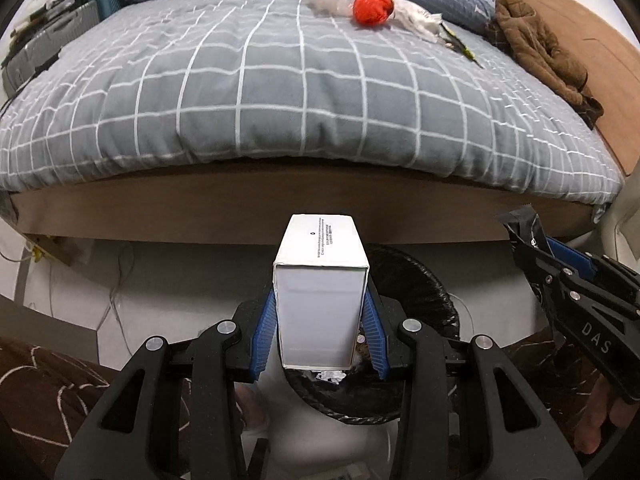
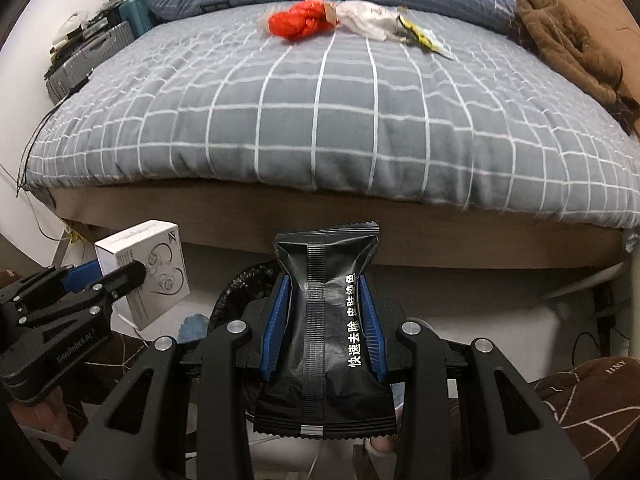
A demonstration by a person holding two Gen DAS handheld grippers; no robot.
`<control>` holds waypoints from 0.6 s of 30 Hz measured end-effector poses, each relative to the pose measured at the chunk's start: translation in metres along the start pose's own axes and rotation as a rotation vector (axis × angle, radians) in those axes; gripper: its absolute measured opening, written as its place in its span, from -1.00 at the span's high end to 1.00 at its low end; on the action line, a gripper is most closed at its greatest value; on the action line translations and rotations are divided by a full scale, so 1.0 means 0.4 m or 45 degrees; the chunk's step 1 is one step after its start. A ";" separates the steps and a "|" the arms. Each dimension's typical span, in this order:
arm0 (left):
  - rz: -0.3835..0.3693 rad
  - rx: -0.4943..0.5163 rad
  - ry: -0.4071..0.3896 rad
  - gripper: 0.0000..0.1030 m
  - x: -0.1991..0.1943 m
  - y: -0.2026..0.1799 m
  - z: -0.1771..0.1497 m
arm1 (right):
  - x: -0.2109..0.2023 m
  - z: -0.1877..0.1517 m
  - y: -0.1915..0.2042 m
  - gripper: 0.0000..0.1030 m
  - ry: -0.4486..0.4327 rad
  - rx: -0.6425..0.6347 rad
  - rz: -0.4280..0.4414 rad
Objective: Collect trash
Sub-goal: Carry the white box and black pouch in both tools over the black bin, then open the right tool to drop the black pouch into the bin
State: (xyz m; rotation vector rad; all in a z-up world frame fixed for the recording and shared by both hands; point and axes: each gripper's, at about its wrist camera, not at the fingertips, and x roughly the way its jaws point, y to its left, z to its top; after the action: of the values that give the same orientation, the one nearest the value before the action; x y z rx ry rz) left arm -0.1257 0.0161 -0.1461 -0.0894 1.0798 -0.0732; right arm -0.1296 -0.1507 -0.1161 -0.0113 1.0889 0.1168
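Note:
My left gripper (image 1: 320, 312) is shut on a white cardboard box (image 1: 320, 292), held over a bin lined with a black bag (image 1: 416, 292) on the floor by the bed. My right gripper (image 2: 325, 312) is shut on a black foil packet (image 2: 326, 340) with white print, above the same black-lined bin (image 2: 236, 292). From the right wrist view the left gripper (image 2: 120, 276) with its white box (image 2: 148, 268) appears at the left. The right gripper (image 1: 532, 240) shows at the right edge of the left wrist view, a black packet corner in it. On the bed lie a red net ball (image 1: 372, 4) and crumpled white wrappers (image 1: 420, 18).
A bed with a grey checked quilt (image 1: 300, 92) fills the upper half; its wooden frame (image 1: 240, 208) runs just beyond the bin. A brown garment (image 1: 544, 48) lies at the bed's right edge. A suitcase (image 2: 88, 56) stands at the left. The person's brown patterned trousers (image 2: 580, 400) flank the bin.

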 end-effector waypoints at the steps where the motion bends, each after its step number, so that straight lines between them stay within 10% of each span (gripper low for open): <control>1: 0.003 -0.002 0.005 0.25 0.006 0.003 0.000 | 0.010 -0.003 0.002 0.34 0.012 -0.003 0.003; 18: 0.036 -0.053 0.043 0.25 0.053 0.074 -0.014 | 0.113 -0.016 0.065 0.25 0.111 -0.055 0.040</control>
State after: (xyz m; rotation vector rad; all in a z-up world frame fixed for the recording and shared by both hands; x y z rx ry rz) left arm -0.1204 0.0430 -0.1704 -0.1108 1.1159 -0.0267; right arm -0.1171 -0.1210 -0.1579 -0.0386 1.1740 0.1696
